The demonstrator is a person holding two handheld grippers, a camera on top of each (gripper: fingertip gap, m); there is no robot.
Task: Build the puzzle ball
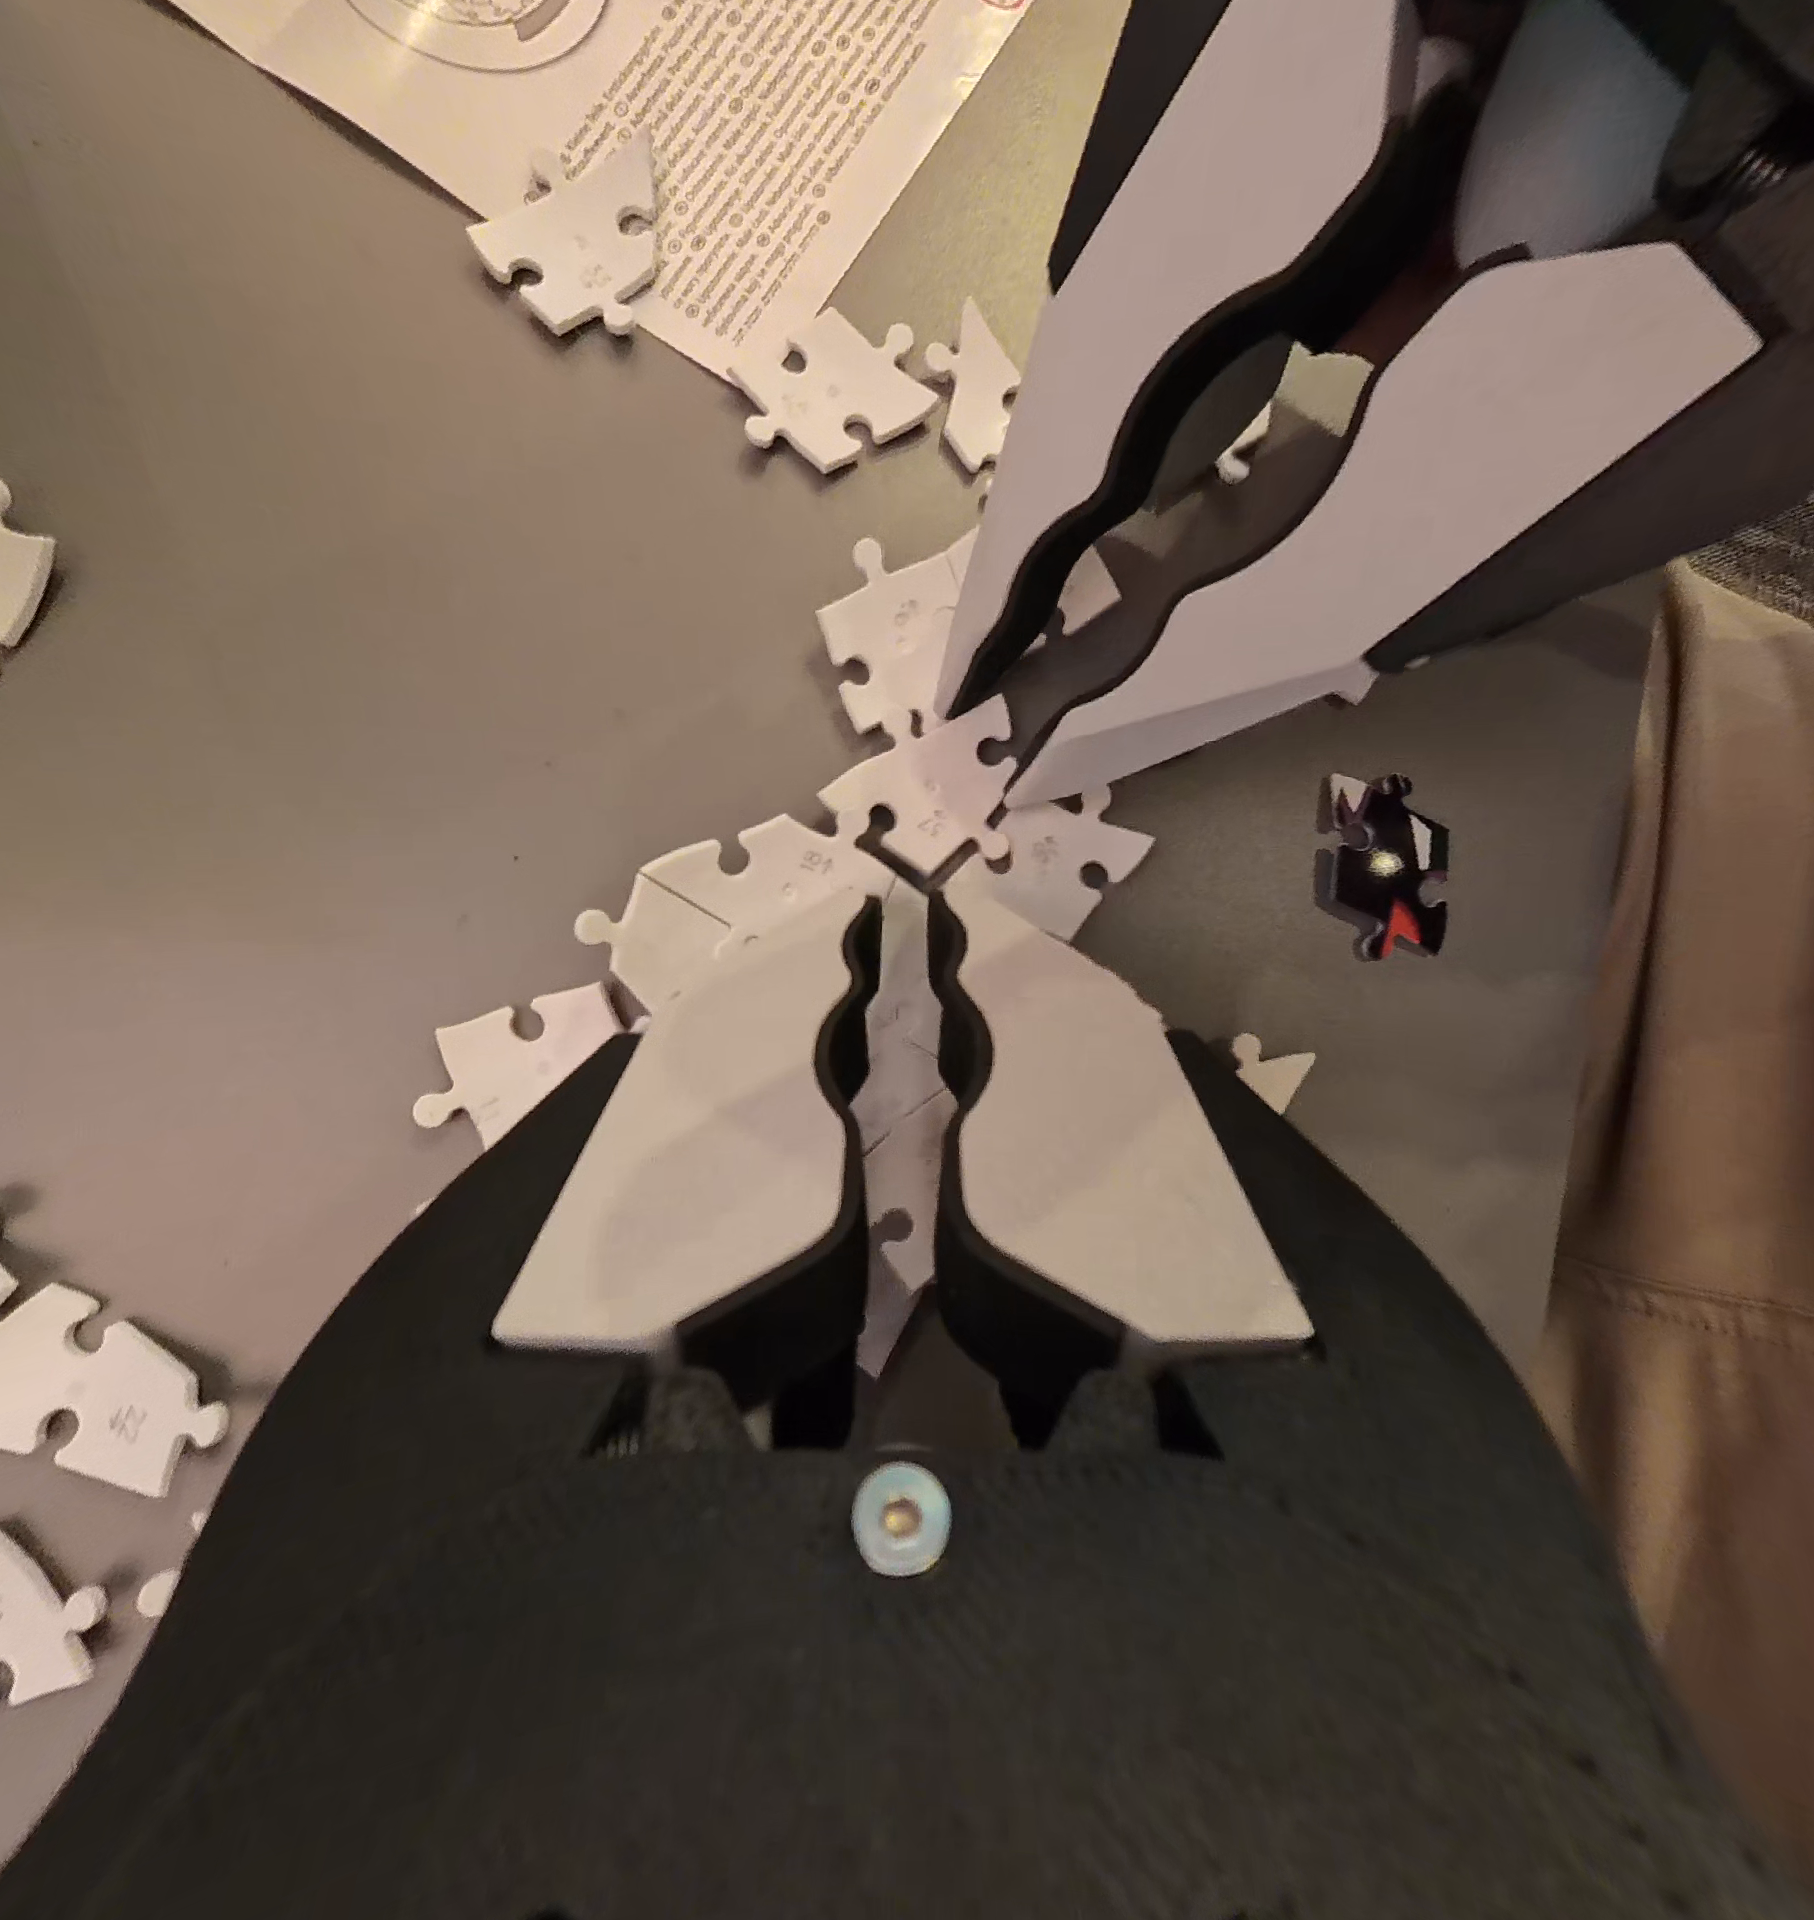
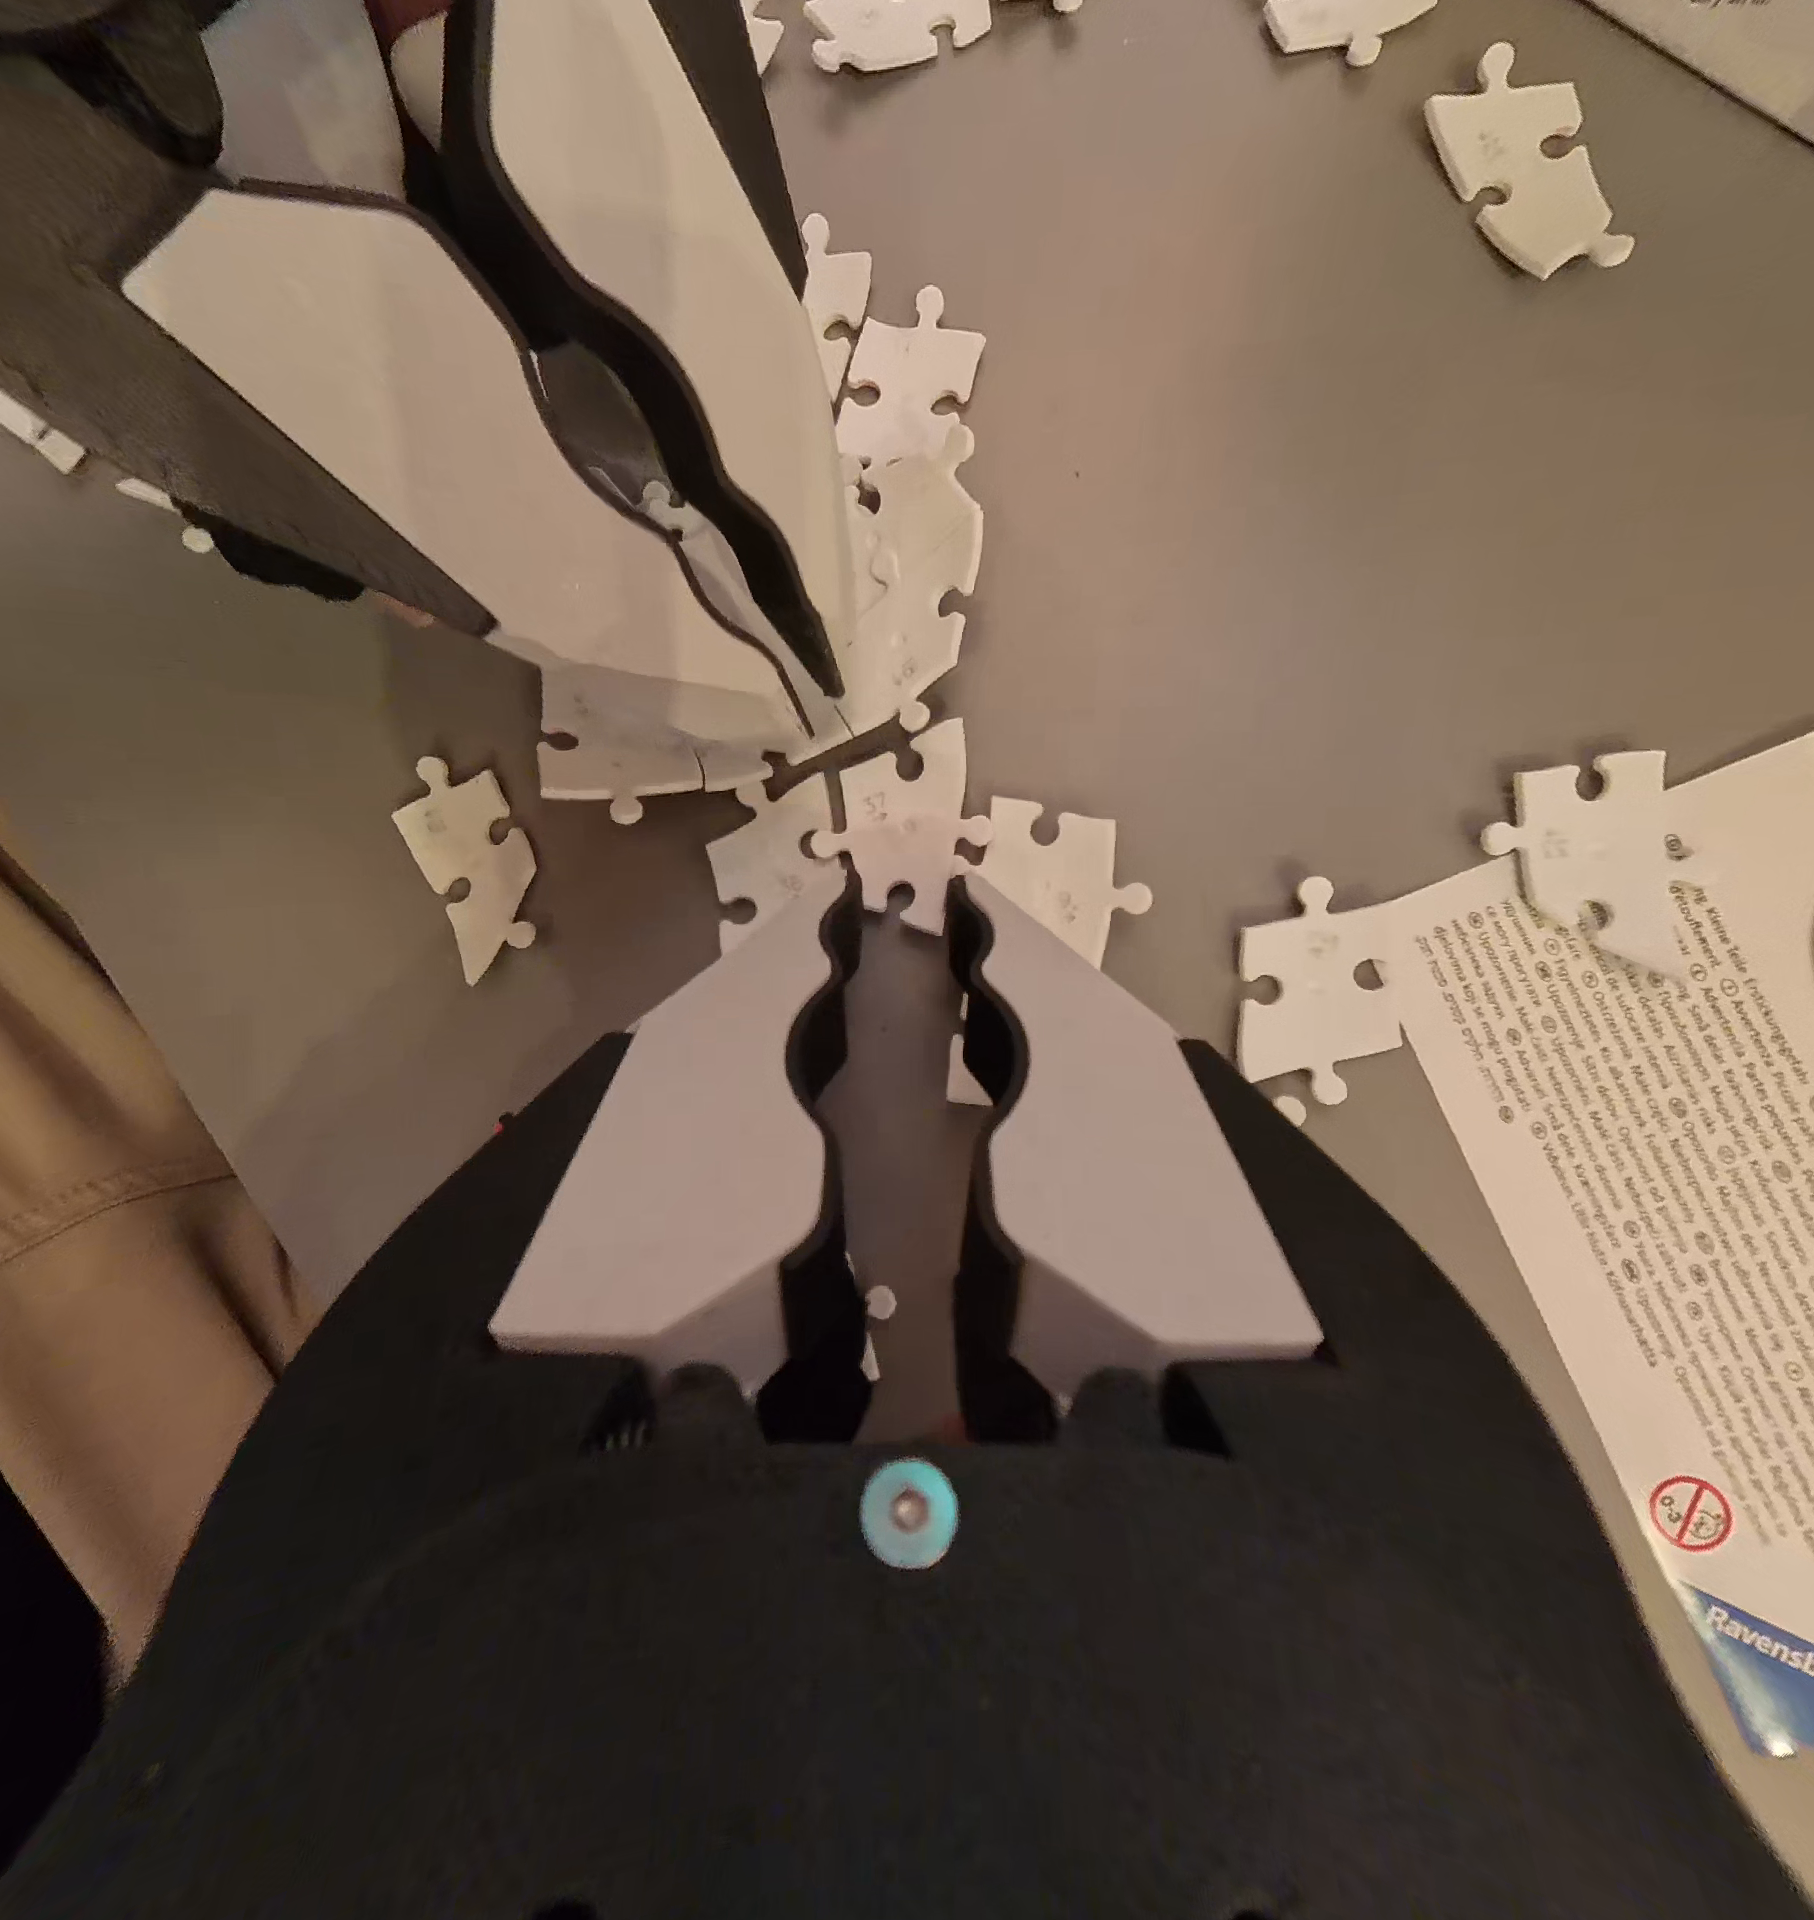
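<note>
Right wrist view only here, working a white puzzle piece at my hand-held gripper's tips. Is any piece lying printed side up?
Observer: Yes. The left wrist view shows one dark glossy puzzle piece with a red mark, alone on the grey table near the beige fabric.
Operator: Any more white ones behind the left hand-held gripper?
Observer: Several loose white puzzle pieces lie beside its black body, at that view's lower left.
Operator: What's beneath it?
Observer: Joined white pieces show through the narrow gap between its fingers.
</note>
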